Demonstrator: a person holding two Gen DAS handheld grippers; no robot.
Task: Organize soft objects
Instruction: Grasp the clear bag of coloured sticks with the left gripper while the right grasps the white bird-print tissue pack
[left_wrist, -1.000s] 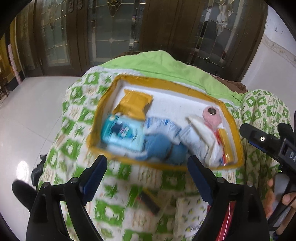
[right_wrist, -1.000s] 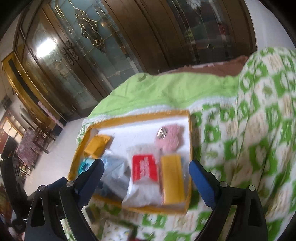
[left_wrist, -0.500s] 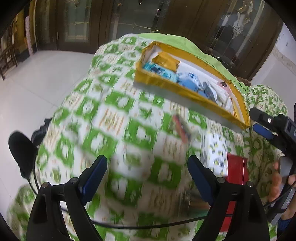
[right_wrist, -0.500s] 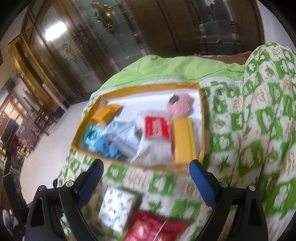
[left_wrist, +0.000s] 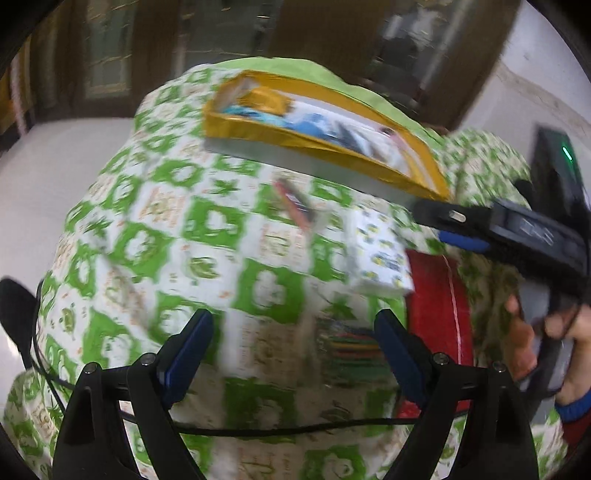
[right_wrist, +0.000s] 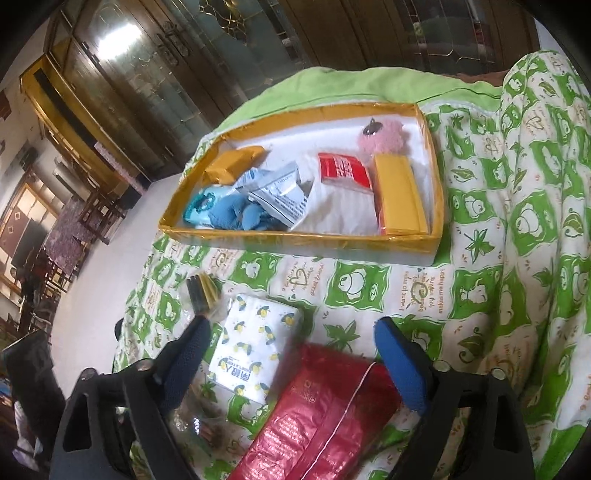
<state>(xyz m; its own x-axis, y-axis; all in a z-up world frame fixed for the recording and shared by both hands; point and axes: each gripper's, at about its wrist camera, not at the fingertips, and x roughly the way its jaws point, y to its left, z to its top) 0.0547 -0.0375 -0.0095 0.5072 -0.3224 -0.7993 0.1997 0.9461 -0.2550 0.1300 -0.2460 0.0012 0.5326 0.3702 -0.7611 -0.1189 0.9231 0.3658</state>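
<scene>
A yellow-rimmed tray (right_wrist: 295, 240) sits on a green-and-white quilt (right_wrist: 517, 221). It holds a pink plush (right_wrist: 384, 136), a yellow pack (right_wrist: 399, 195), a red-and-white pack (right_wrist: 343, 170), blue soft items (right_wrist: 229, 214) and an orange pouch (right_wrist: 232, 162). In front of it lie a white tissue pack (right_wrist: 255, 347) and a red pouch (right_wrist: 325, 417). My right gripper (right_wrist: 291, 339) hovers over these two, its jaws closing, pads touching neither. My left gripper (left_wrist: 293, 332) is open over the quilt, beside a blurred striped packet (left_wrist: 347, 343).
A small dark-and-yellow packet (right_wrist: 203, 291) lies left of the tissue pack, and a clear bag (right_wrist: 199, 417) sits under my right gripper's left finger. A black cable (left_wrist: 258, 432) crosses the quilt. White floor (left_wrist: 55, 177) drops off on the left; dark glass doors stand behind.
Both grippers have drawn back from the tray and sunk toward the near quilt. The tissue pack and red pouch have come into view. The right jaws have narrowed slightly.
</scene>
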